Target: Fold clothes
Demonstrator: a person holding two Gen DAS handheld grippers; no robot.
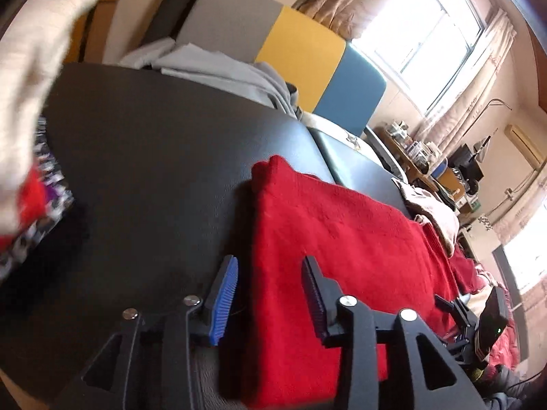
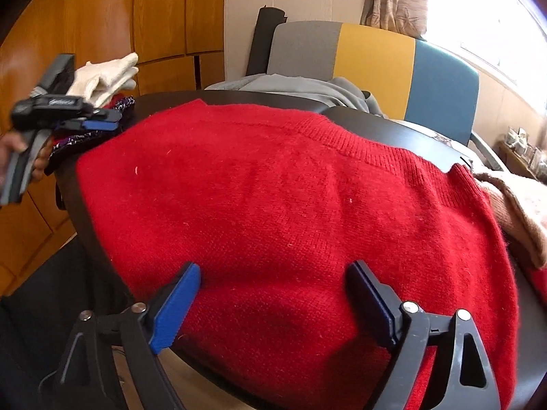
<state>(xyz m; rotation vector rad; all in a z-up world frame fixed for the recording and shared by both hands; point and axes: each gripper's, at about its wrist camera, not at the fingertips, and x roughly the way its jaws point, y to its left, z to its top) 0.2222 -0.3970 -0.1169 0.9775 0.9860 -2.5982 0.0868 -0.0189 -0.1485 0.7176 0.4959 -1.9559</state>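
A red knitted sweater (image 2: 273, 188) lies flat and folded on the round black table (image 1: 154, 136). My right gripper (image 2: 273, 294) hovers over its near edge, jaws wide apart, with nothing pinched between the blue pads. My left gripper (image 1: 270, 294) is open above the sweater's (image 1: 342, 232) left edge, one pad over bare table and the other over the knit. In the right wrist view the left gripper (image 2: 99, 123) is at the far left, held by a hand. The right gripper (image 1: 478, 321) shows at the lower right of the left wrist view.
A white garment (image 2: 106, 75) and a dark patterned one (image 2: 85, 136) are piled at the table's left. A pink garment (image 2: 512, 212) lies at the right. Grey clothes (image 2: 290, 85) rest on a grey, yellow and blue chair (image 2: 376, 61) behind the table. Wooden cupboards (image 2: 102, 17) stand at the left.
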